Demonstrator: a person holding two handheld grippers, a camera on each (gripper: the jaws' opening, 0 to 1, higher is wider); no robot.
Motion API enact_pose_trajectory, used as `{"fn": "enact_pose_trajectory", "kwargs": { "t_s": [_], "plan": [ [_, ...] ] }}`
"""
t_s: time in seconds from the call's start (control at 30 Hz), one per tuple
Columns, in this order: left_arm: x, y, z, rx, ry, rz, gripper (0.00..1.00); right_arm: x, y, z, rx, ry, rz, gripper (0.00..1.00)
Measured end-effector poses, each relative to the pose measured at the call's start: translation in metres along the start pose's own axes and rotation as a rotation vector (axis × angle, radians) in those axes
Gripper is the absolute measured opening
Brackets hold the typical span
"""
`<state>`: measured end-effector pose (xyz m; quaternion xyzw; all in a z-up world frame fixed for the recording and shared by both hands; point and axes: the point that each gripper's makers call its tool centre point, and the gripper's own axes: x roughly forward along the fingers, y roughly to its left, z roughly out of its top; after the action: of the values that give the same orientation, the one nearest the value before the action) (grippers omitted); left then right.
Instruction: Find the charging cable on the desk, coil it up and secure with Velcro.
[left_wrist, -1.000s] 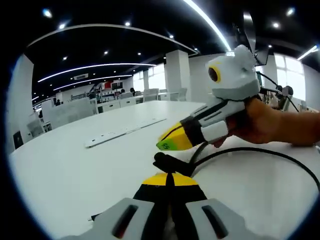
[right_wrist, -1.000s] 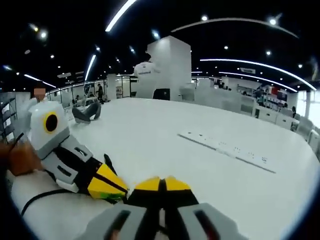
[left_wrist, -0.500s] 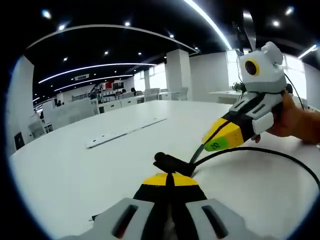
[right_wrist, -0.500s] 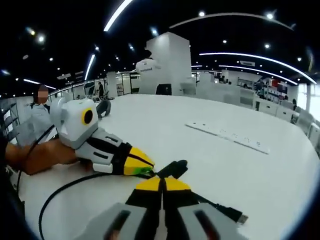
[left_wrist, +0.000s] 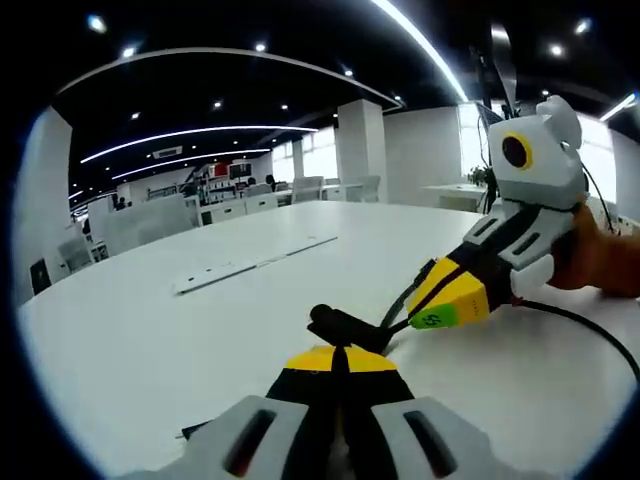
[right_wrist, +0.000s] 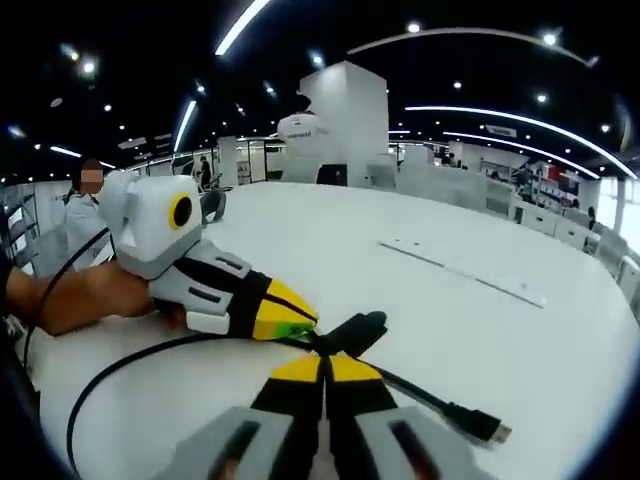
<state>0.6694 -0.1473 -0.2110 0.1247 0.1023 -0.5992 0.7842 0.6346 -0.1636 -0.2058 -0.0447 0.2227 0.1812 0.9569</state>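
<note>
My 2 grippers, left (left_wrist: 335, 357) and right (right_wrist: 322, 366), clamp the black charging cable (right_wrist: 140, 357); I should loop slack evenly.

Charging cable (right_wrist: 150, 358) lying on the desk (right_wrist: 330, 250), looped left of right gripper (right_wrist: 323, 362), left gripper (right_wrist: 290, 318) beside it, plug (right_wrist: 478, 423) at right

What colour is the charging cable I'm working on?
Black all along, plug included; the charging cable shows best in the right gripper view.
</note>
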Motion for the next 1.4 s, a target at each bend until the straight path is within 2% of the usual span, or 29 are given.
{"fn": "enact_pose_trajectory", "kwargs": {
  "t_s": [0.2, 0.33, 0.4, 0.53, 0.63, 0.7, 0.9, 1.1, 1.4],
  "plan": [
    [0.000, 0.000, 0.001, 0.013, -0.012, 0.013, 0.02, 0.001, 0.000, -0.004, -0.019, 0.008, -0.008, 0.03],
    [0.000, 0.001, 0.001, -0.007, -0.023, 0.015, 0.02, 0.002, 0.000, -0.005, -0.031, 0.011, -0.013, 0.04],
    [-0.003, 0.004, 0.000, -0.040, -0.003, 0.031, 0.02, 0.001, 0.000, -0.005, -0.037, 0.010, -0.016, 0.04],
    [-0.007, 0.001, -0.001, -0.053, 0.030, 0.042, 0.02, 0.001, -0.001, -0.004, -0.039, 0.007, -0.021, 0.05],
    [-0.008, 0.000, -0.004, -0.082, 0.052, 0.045, 0.05, 0.001, -0.001, -0.004, -0.045, 0.009, -0.028, 0.07],
    [-0.010, -0.001, -0.005, -0.102, 0.060, 0.041, 0.08, 0.000, 0.000, -0.004, -0.041, 0.005, -0.027, 0.12],
    [-0.014, -0.002, 0.002, -0.137, 0.025, 0.016, 0.24, 0.001, 0.002, -0.005, -0.045, 0.008, -0.032, 0.25],
    [-0.016, -0.005, -0.003, -0.142, 0.060, 0.017, 0.26, 0.001, 0.002, -0.005, -0.039, 0.009, -0.032, 0.30],
    [-0.019, -0.004, -0.005, -0.149, 0.063, 0.029, 0.26, 0.000, 0.001, -0.004, -0.044, 0.007, -0.043, 0.30]
  ]
}}
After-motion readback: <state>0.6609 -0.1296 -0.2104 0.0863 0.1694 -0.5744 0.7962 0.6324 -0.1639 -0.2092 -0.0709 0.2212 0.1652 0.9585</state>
